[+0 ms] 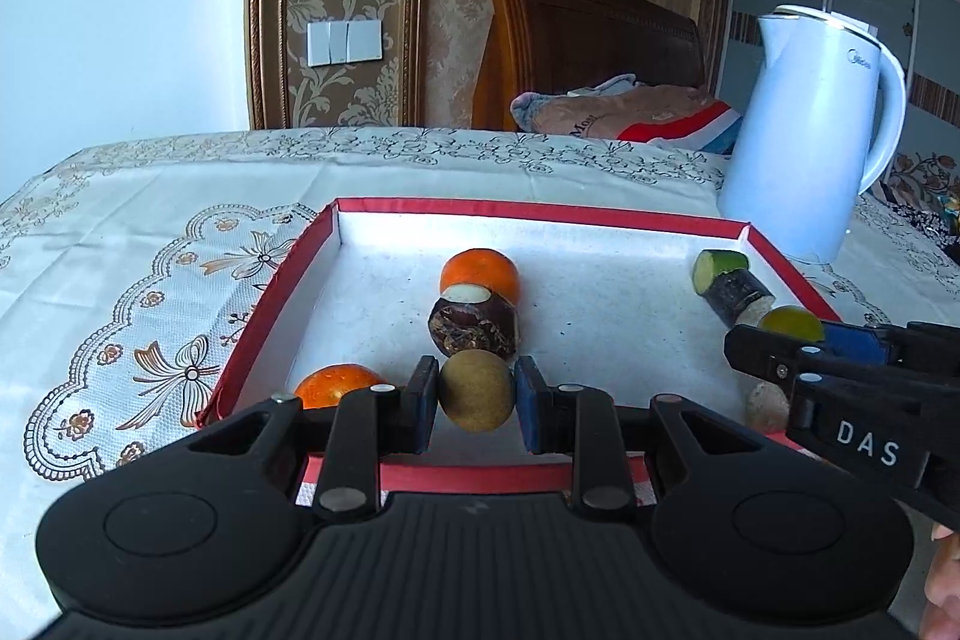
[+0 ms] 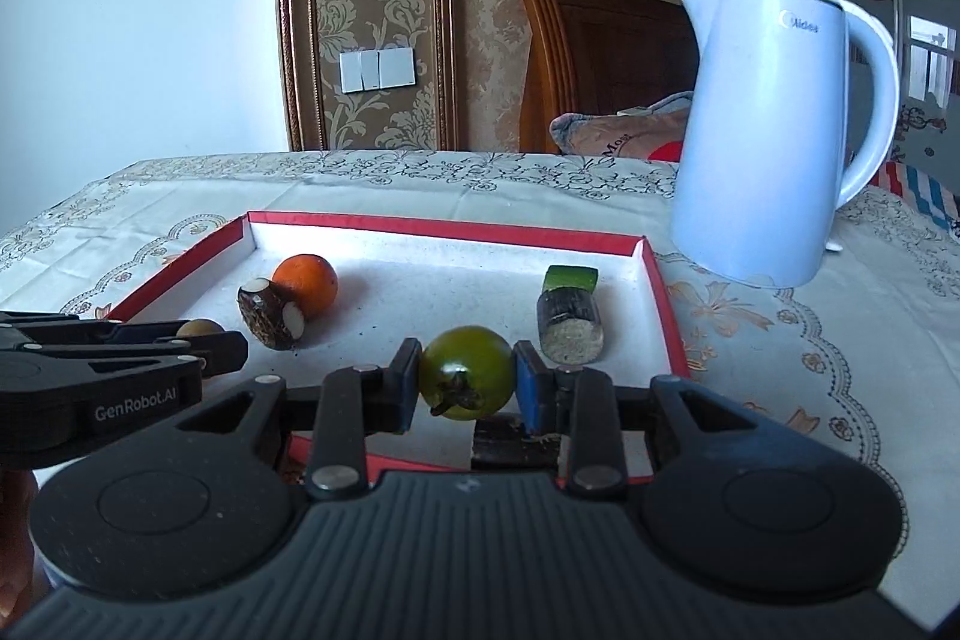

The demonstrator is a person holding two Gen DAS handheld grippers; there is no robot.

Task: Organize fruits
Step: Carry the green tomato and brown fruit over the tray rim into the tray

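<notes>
My left gripper (image 1: 477,397) is shut on a round brown fruit (image 1: 477,388) above the near edge of the red-rimmed white tray (image 1: 540,214). My right gripper (image 2: 467,379) is shut on a green tomato (image 2: 467,367) over the tray's (image 2: 444,227) near right part. In the tray lie an orange (image 1: 480,268) against a dark cane piece (image 1: 474,334), a second orange (image 1: 336,385) at the near left, and a green chunk (image 2: 570,277) touching another cane piece (image 2: 569,331) on the right. Each gripper shows at the side of the other's view.
A white electric kettle (image 2: 774,130) stands on the patterned tablecloth (image 1: 150,250) just past the tray's far right corner. A further dark piece (image 2: 513,445) lies under my right gripper. A tan chunk (image 1: 767,405) lies near the tray's right front. A wooden bed is behind the table.
</notes>
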